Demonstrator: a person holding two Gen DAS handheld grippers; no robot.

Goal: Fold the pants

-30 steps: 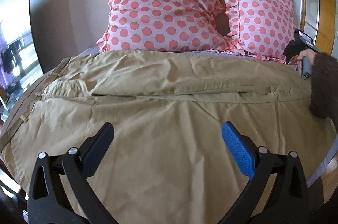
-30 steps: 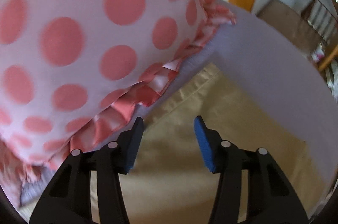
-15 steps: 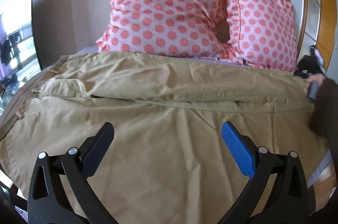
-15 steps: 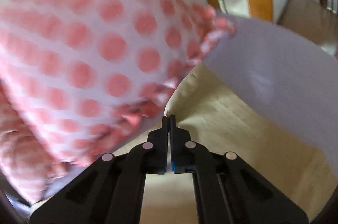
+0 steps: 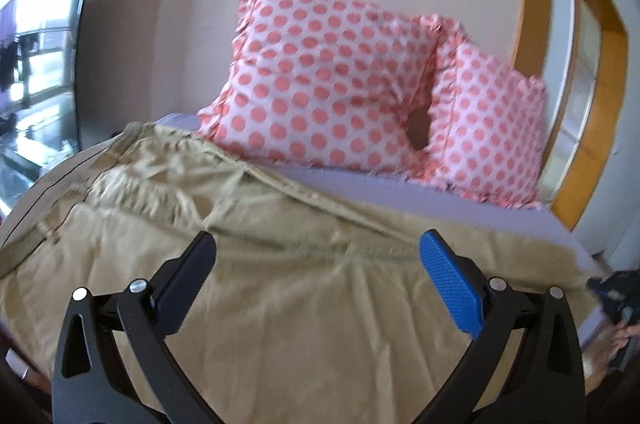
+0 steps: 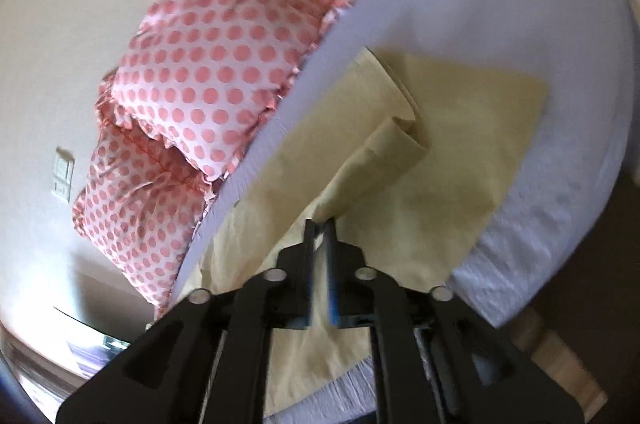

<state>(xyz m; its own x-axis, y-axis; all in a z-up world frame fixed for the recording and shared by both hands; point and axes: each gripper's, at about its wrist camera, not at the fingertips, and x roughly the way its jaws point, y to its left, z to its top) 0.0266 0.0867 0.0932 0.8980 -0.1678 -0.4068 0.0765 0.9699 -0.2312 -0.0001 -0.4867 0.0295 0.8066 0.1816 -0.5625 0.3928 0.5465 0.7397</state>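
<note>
Tan pants (image 5: 304,288) lie spread across a bed, waistband at the left, legs running right. My left gripper (image 5: 316,264) is open and empty, hovering over the middle of the pants. My right gripper (image 6: 320,224) is shut on the far leg's hem of the pants (image 6: 376,160), which is lifted and pulled over the near leg. In the left wrist view the right gripper itself (image 5: 618,298) shows only as a dark blur at the bed's right edge.
Two pink polka-dot pillows (image 5: 328,80) lean against the wall at the head of the bed. The lavender sheet (image 6: 500,12) shows beyond the pants. A wooden door frame (image 5: 600,72) stands at the right and a window (image 5: 36,72) at the left.
My right gripper closed on the far leg's hem and pulled it away from the pillows toward the near side. The left gripper tilted up and stayed open.
</note>
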